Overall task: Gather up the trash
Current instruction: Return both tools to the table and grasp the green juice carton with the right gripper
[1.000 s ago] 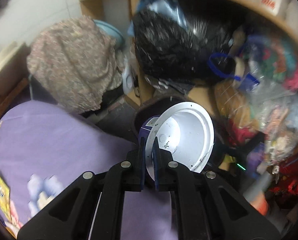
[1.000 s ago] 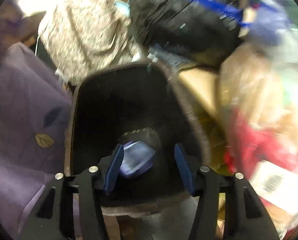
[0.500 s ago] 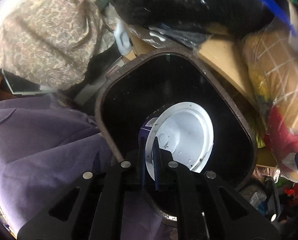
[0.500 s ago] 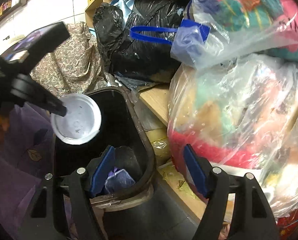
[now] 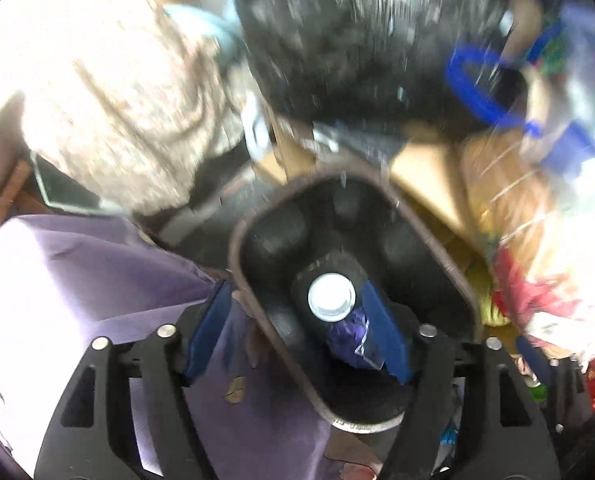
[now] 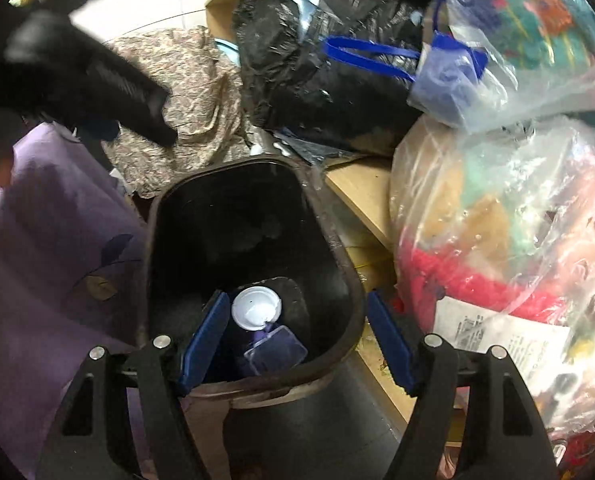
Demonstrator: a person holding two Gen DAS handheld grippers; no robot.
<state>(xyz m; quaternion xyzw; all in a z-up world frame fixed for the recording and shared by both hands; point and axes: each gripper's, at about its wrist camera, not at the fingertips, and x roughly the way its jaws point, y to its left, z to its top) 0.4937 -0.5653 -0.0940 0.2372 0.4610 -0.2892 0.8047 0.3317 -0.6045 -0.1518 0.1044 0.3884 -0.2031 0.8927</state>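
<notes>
My left hand-held gripper (image 5: 297,330) hangs over the dark, round-cornered plastic trash bin (image 5: 449,276), its two blue-padded jaws opening, with nothing pressed between them; the bin's thin scuffed rim passes under the gap. Down on the bin's floor lies one round white plastic lid (image 5: 331,297), flat and glossy with a raised edge, and touching it one crumpled purple wrapper (image 5: 353,340) with a shiny foil-like crinkle. My right hand-held gripper (image 6: 297,344) also stands wide apart and empty above the near rim of the same trash bin (image 6: 337,240), where the white lid (image 6: 256,307) rests beside the purple wrapper (image 6: 275,350), which from here looks boxy and translucent. Soft purple cloth (image 6: 57,248) with one leaf print crowds the bin's left side. Behind it slumps a beige paisley fabric (image 6: 193,88), and next to that one crinkled black plastic bag (image 6: 321,92) with a blue looped handle (image 6: 369,54). On the right bulges a clear plastic bag (image 6: 509,216) stuffed with fuzzy red, tan and teal things, bearing one white printed label (image 6: 497,332). A pale wooden shelf board (image 6: 361,196) slants between the bin and that bag. The left view is motion-blurred, so finer textures there are lost.
</notes>
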